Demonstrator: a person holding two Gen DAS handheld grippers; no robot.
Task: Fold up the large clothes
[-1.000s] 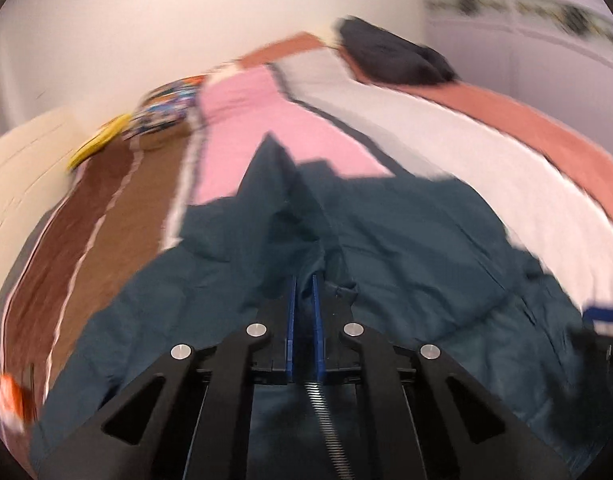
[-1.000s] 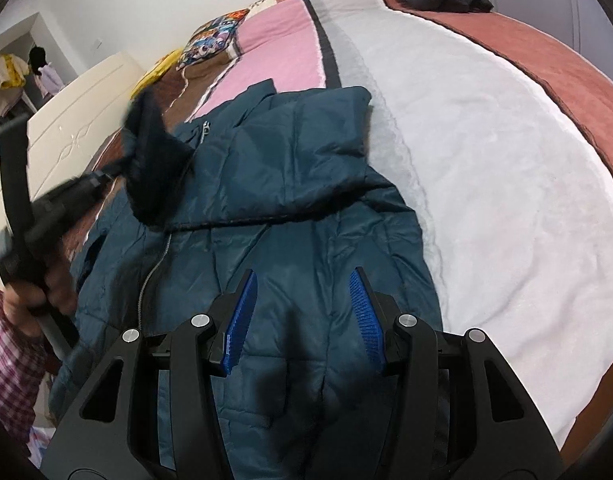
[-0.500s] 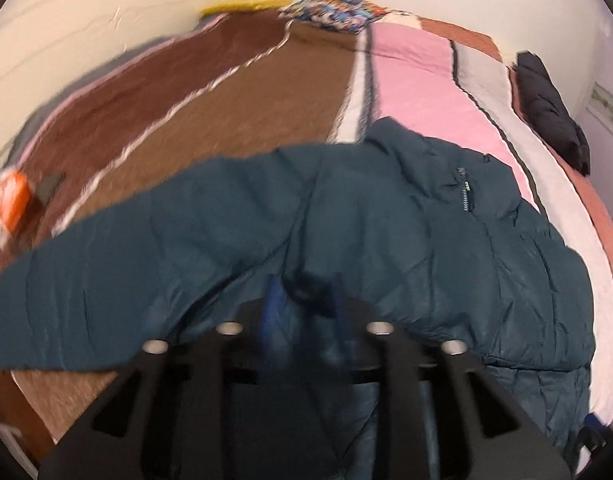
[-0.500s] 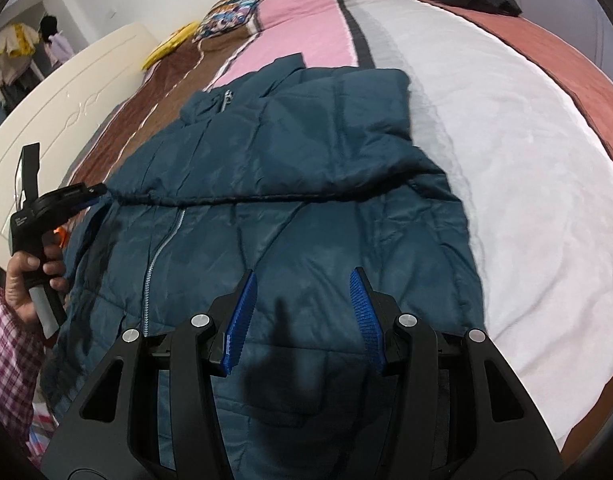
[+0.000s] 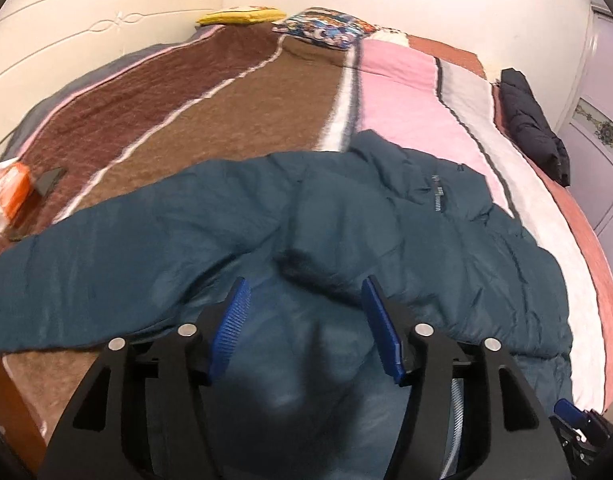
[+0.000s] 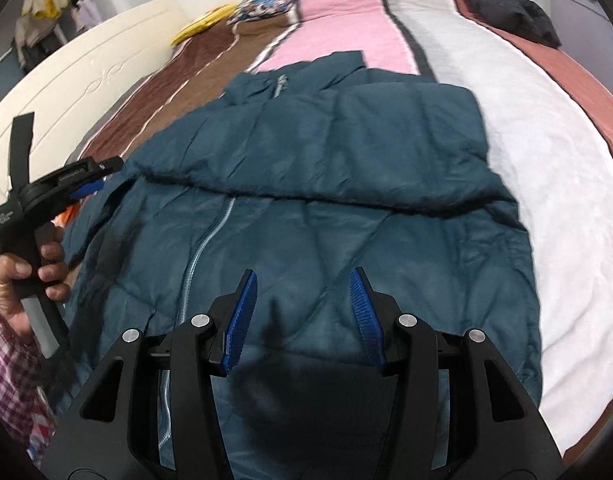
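Note:
A dark teal puffer jacket (image 6: pixel 346 208) lies front up on the striped bed blanket, zipper (image 6: pixel 202 248) down its middle. One sleeve is folded across the chest (image 6: pixel 326 148). The other sleeve (image 5: pixel 106 264) stretches out to the left in the left wrist view, where the jacket body (image 5: pixel 426 240) fills the centre. My left gripper (image 5: pixel 304 320) is open and empty just above the jacket; it also shows in the right wrist view (image 6: pixel 86 180), held by a hand at the jacket's left edge. My right gripper (image 6: pixel 302 308) is open and empty over the jacket's lower half.
A striped blanket (image 5: pixel 226 128) covers the bed. A black garment (image 5: pixel 530 128) lies at the far right side. A colourful pillow (image 5: pixel 326 30) and a yellow item (image 5: pixel 242 16) lie at the head end. An orange and white packet (image 5: pixel 6 192) sits at the left edge. A cream headboard (image 6: pixel 86 80) stands on the left.
My left gripper was shut on the sleeve, carried it out to the left, then opened and let it go. The sleeve now lies spread out. The right gripper stayed open.

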